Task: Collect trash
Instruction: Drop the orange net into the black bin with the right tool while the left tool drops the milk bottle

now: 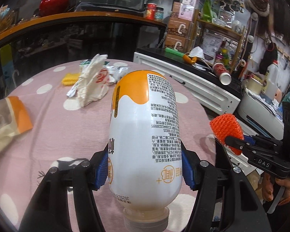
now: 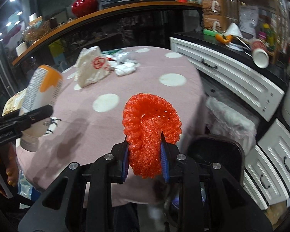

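Note:
My left gripper (image 1: 145, 166) is shut on a white and orange drink bottle (image 1: 145, 125), blue pads pressing both sides, cap end toward the camera. It hangs above the pink dotted tablecloth (image 1: 58, 135). My right gripper (image 2: 145, 160) is shut on a crumpled orange-red foam net (image 2: 152, 119), past the table's near right edge. In the left wrist view the right gripper (image 1: 239, 143) and the net (image 1: 225, 127) show at right. In the right wrist view the bottle (image 2: 42, 90) and left gripper (image 2: 36, 114) show at left. A white plastic bag (image 1: 92, 85) with red print lies farther back.
A beige and orange paper bag (image 1: 7, 119) lies at the table's left; a yellow item (image 1: 69, 79) and crumpled white wrappers (image 2: 125, 67) lie near the plastic bag. A white drawer cabinet (image 2: 232, 77) stands right of the table, with a dark rounded object (image 2: 216, 150) below.

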Action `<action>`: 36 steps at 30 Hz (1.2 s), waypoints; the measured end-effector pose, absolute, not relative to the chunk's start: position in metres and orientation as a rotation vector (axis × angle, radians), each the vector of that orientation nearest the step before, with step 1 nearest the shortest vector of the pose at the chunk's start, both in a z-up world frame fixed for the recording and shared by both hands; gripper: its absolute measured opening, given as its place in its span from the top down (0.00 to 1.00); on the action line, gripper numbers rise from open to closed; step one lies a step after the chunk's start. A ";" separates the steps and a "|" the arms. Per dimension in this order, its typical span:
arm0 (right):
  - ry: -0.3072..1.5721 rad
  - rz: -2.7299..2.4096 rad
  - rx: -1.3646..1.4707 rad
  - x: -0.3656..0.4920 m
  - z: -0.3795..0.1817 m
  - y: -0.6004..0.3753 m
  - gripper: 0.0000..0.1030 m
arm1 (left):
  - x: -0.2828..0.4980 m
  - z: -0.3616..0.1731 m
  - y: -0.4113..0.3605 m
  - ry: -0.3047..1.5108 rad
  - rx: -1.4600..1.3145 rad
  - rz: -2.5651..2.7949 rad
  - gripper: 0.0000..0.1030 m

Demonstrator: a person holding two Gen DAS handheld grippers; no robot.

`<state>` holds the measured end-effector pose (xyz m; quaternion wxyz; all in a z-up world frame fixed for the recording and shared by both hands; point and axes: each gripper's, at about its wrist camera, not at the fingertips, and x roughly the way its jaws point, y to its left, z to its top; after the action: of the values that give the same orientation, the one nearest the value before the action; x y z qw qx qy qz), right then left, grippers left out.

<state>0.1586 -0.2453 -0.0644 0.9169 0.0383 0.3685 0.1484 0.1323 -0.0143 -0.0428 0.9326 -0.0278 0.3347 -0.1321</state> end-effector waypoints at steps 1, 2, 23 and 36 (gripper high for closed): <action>0.765 0.287 0.088 0.158 -0.068 -0.254 0.74 | 0.131 -0.043 -0.018 0.683 -0.054 -0.279 0.41; 0.778 0.258 0.100 0.157 -0.074 -0.266 0.74 | 0.130 -0.043 -0.024 0.681 -0.050 -0.290 0.41; 1.118 0.001 0.261 0.175 -0.225 -0.366 0.45 | 0.119 -0.066 -0.132 0.731 0.053 -0.480 0.41; 0.942 -0.159 0.341 0.148 -0.178 -0.416 0.36 | 0.122 -0.097 -0.180 0.827 0.108 -0.568 0.41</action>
<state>0.1484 -0.4156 -0.1776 0.8742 0.1631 0.4509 -0.0763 0.1222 -0.1797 -0.0968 0.8754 0.0516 0.3964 -0.2719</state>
